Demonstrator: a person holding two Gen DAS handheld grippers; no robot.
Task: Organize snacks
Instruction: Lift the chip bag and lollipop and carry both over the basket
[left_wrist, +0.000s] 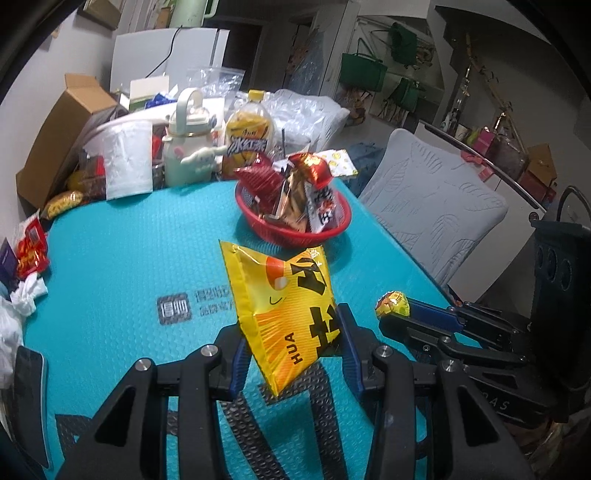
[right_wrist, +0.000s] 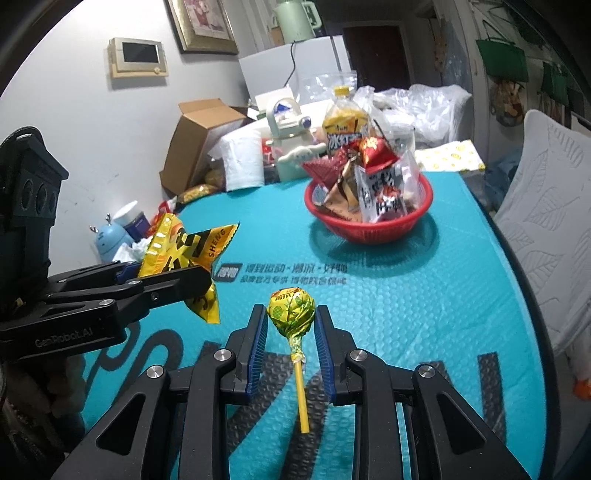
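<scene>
Carrying two snacks above tabletop (right_wrist: 424, 295) toward red basket (right_wrist: 369, 230). Left tongs (left_wrist: 291, 343) clamped on yellow snack packet (left_wrist: 284, 310); right tongs (right_wrist: 291, 325) closed on lollipop (right_wrist: 291, 308). Basket ahead, already heaped. Next, judged: reach over rim, release each.

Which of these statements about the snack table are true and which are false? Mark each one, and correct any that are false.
1. The left tool holds a yellow snack packet. True.
2. The right tool holds a chocolate bar. False: it holds a lollipop in a yellow wrapper.
3. The red basket is empty. False: several snack packets stand in it.
4. The basket sits on a teal mat. True.
5. The lollipop's stick points toward the basket. False: its stick points back toward the camera.
</scene>
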